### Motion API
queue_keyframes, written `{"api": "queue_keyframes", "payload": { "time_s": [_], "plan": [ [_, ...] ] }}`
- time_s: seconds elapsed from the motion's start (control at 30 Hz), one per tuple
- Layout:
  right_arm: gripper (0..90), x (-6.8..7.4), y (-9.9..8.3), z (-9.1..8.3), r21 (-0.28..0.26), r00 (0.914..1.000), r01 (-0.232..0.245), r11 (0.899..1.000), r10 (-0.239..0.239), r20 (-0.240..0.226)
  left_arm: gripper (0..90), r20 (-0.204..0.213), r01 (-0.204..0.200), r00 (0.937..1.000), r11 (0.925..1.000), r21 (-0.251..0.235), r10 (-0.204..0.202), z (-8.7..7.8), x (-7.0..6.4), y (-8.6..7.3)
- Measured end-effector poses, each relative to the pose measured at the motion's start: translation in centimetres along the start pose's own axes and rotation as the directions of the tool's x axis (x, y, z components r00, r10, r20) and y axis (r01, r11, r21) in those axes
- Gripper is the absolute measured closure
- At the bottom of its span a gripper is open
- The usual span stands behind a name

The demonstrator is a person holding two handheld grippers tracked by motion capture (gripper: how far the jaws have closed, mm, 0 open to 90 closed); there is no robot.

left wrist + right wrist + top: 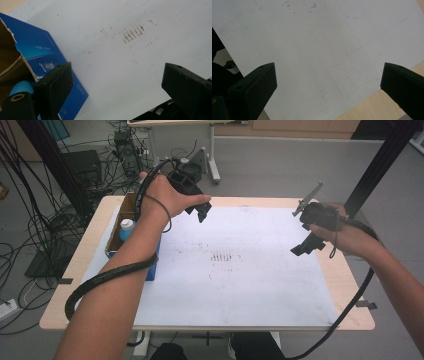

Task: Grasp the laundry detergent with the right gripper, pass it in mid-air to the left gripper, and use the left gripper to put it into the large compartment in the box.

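A person's left hand holds my left gripper above the back left of the white sheet. Its jaws stand wide apart with nothing between them, over the sheet beside a blue cardboard box. The open box sits at the table's left edge with a blue-capped bottle inside; the bottle peeks out behind my left jaw. On the right, my right gripper hangs over the sheet's right side, open and empty, with bare sheet below.
The sheet covers most of the wooden table and carries reddish-brown smudges at its middle. Cables trail from both grippers. Beyond the table lie floor cables and a black post at the right.
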State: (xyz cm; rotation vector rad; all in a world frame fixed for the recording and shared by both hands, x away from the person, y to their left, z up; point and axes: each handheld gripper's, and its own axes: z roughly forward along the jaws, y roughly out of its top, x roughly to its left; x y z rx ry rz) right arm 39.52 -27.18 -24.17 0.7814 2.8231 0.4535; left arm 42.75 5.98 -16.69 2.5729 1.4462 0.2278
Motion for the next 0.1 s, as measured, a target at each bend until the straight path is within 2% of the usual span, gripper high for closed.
{"api": "queue_keyframes", "payload": {
  "time_s": [0.1],
  "plan": [
    [0.4,0.01,0.07,0.01,-0.001,1.0000,0.000,1.000,0.000,-0.001,10.8,0.002,0.001,1.0000,1.0000,-0.003,-0.001,-0.01,0.00,-0.02]
  ]
}}
